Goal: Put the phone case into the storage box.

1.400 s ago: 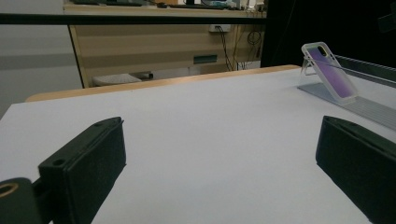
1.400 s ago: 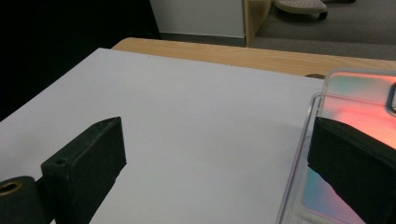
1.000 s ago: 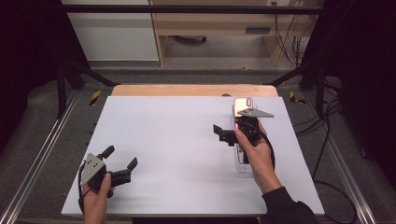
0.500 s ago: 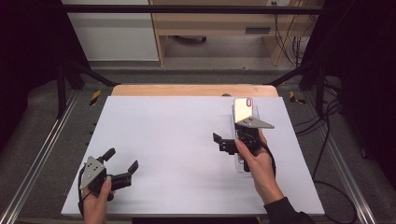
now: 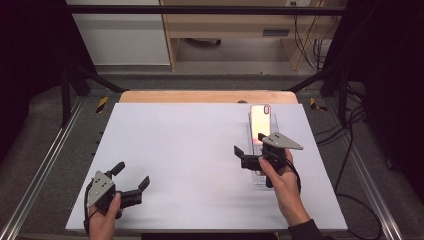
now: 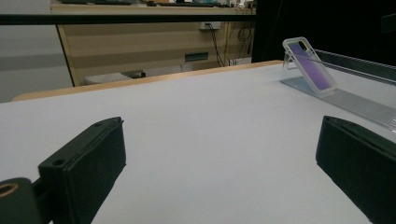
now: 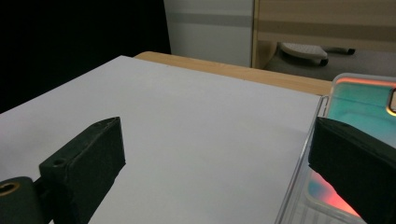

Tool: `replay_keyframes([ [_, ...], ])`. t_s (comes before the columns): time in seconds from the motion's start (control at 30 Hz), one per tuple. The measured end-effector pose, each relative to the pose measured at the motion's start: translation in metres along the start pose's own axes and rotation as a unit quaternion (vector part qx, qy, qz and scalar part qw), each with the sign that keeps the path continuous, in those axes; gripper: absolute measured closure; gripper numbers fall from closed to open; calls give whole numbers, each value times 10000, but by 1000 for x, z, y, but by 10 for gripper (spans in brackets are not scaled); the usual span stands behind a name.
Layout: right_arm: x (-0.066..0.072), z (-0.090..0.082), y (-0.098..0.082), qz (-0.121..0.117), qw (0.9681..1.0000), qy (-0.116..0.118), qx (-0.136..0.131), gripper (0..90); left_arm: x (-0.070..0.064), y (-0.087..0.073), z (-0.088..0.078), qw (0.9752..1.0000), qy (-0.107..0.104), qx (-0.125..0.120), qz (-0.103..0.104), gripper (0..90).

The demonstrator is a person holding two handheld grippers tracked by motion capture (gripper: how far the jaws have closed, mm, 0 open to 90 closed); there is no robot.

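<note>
Since a second ago the right gripper [image 5: 248, 149] has drawn back toward the near edge of the table [image 5: 175, 150], so more of the phone [image 5: 260, 119] shows beyond it; the left gripper [image 5: 133, 174] has barely shifted at the near left corner.

Now the right gripper sits at the near end of the phone, jaws spread wide and holding nothing; in the right gripper view one jaw lies over the near part of the phone's clear case while the other stands over bare white table to the left; whether the jaw touches the case I cannot tell.

Phone and clear stand [image 5: 260, 172] lie on the right side of the table, running from near to far; the left gripper view shows the phone [image 6: 309, 64] propped at a tilt on its stand.

Left gripper rests low over the table, jaws wide apart and empty, well apart from the phone.
</note>
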State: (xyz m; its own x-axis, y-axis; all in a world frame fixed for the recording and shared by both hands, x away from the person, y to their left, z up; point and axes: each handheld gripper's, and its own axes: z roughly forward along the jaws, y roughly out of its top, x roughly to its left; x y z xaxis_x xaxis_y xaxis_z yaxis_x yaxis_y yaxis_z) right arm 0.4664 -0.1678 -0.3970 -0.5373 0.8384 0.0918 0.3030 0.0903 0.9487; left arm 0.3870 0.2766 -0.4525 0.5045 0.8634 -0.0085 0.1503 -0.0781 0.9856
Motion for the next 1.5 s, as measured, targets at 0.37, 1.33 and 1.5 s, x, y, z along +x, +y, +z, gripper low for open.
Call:
replay_keyframes([
  [0.37,-13,-21,-7,-356,9982,-13,-478,32,9,-1,-4,9999,124,-42,-106,14],
  [1.33,-68,-77,-32,-164,9932,-479,-1046,26,20,-1,-12,9992,332,-154,-184,6],
  [1.5,-76,-85,-37,-122,9930,-538,-1047,26,22,-1,-13,9991,337,-162,-185,6],
])
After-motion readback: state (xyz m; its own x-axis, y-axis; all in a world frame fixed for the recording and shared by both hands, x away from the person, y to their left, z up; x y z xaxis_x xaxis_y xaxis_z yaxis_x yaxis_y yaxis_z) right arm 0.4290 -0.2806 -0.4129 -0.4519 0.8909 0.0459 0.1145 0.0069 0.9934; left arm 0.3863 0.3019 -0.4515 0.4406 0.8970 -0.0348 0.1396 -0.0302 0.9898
